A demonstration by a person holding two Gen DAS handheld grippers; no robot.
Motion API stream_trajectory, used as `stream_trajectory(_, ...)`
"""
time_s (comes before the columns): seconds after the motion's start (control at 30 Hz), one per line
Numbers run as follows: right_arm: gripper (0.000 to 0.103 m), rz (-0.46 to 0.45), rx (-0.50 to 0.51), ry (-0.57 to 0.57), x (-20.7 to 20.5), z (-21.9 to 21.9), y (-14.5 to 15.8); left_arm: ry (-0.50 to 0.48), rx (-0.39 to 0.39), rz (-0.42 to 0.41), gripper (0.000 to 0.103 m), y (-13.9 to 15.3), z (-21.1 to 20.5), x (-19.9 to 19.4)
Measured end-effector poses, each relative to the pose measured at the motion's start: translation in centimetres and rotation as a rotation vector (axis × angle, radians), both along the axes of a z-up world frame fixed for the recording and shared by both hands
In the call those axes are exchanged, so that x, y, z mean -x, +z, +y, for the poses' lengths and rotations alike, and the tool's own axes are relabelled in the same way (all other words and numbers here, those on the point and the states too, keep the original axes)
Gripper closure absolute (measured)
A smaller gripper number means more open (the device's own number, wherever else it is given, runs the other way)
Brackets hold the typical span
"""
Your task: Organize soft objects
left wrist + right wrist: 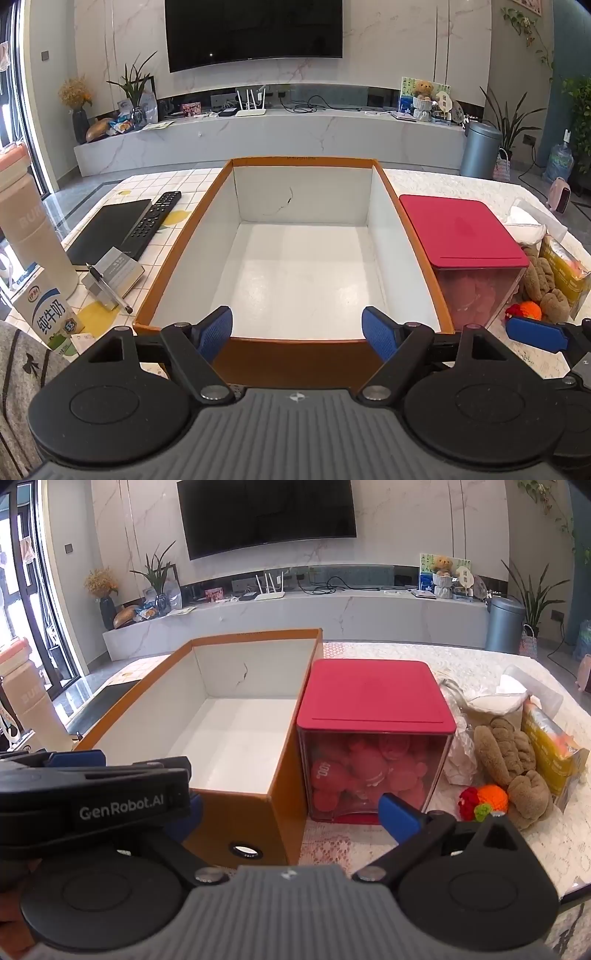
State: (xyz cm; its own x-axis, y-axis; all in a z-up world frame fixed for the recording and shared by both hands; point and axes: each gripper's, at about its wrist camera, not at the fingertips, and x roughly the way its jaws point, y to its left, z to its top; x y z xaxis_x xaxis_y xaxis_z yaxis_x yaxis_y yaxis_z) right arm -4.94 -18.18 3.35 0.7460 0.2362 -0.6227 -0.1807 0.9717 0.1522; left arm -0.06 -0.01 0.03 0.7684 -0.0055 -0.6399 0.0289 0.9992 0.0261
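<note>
The soft things to be sorted lie ahead and to the right of the right hand-held gripper (291,812): a brown plush toy (515,764) with a small orange and red knitted toy (484,799) touching its near side, both on the worktop (480,661) just beside the clear bin with the red lid (373,694), which already holds red plush pieces. The brown toy's long axis runs roughly away from that gripper, leaning a little leftward at its far end, so its near lump sits closest to the right fingertip. The open orange box (410,229), white inside and holding nothing, stands directly ahead of the left hand-held gripper (297,326), its length running straight away from the fingers and its near wall between them. Both grippers stand wide open and hold nothing; the right one's left finger is mostly hidden behind the left tool. From the left gripper, the toys lie far to the right, beyond the red-lidded bin, so the right hand is plainly the nearer one. My judgement is that the coming move is a short reach rightward and forward by the right gripper, closing across the toy's narrow width.
</note>
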Motion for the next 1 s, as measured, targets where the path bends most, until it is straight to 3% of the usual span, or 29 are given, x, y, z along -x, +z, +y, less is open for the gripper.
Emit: stream_trajectory(1.0,0.003,-0.003,0.007,0.001,0.33,0.07,0.21,-0.004,-0.003,0.011,0.01,0.11,-0.05,-0.03)
